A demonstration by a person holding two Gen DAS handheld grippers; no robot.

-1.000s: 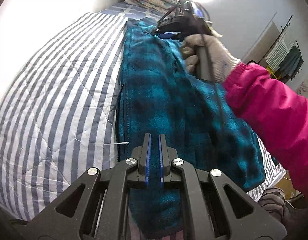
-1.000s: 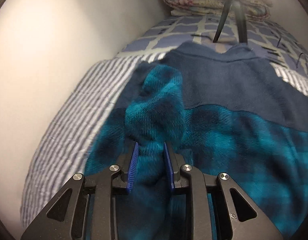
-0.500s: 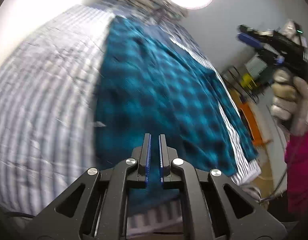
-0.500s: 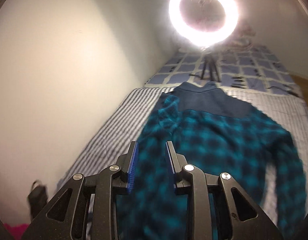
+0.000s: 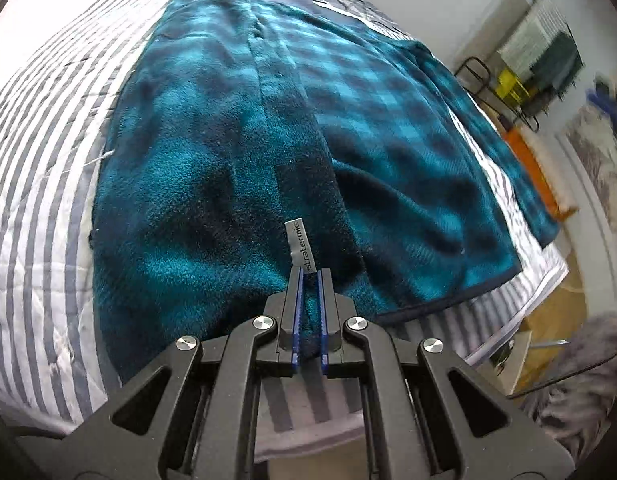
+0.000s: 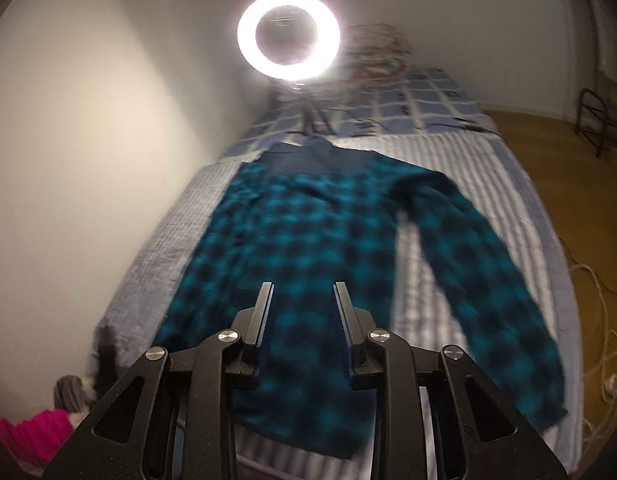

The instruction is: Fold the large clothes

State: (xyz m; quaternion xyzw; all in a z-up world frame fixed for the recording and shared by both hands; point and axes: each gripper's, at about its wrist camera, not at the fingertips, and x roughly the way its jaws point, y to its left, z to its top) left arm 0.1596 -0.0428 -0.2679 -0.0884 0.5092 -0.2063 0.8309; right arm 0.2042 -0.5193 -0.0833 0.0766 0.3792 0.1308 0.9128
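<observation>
Left gripper (image 5: 308, 312) pinched tight on the fleece hem beside a grey label (image 5: 301, 249), at the bed's near edge; right gripper (image 6: 304, 328) held high over that edge, jaws partly apart, nothing between them. Bed (image 5: 40, 184), striped cover, carries the teal plaid fleece shirt (image 6: 292, 256) lengthwise: 1 sleeve (image 5: 196, 152) folded over the body on the wall side, the other sleeve (image 6: 484, 280) spread toward the floor-side edge. Risk: a tug from the left pinch could drag the hem and undo the folded sleeve; thick fleece may spring back. Versus 1 second ago: right jaws have just been opening, sleeve released and laid, gripper now well clear; left pinch unchanged.
</observation>
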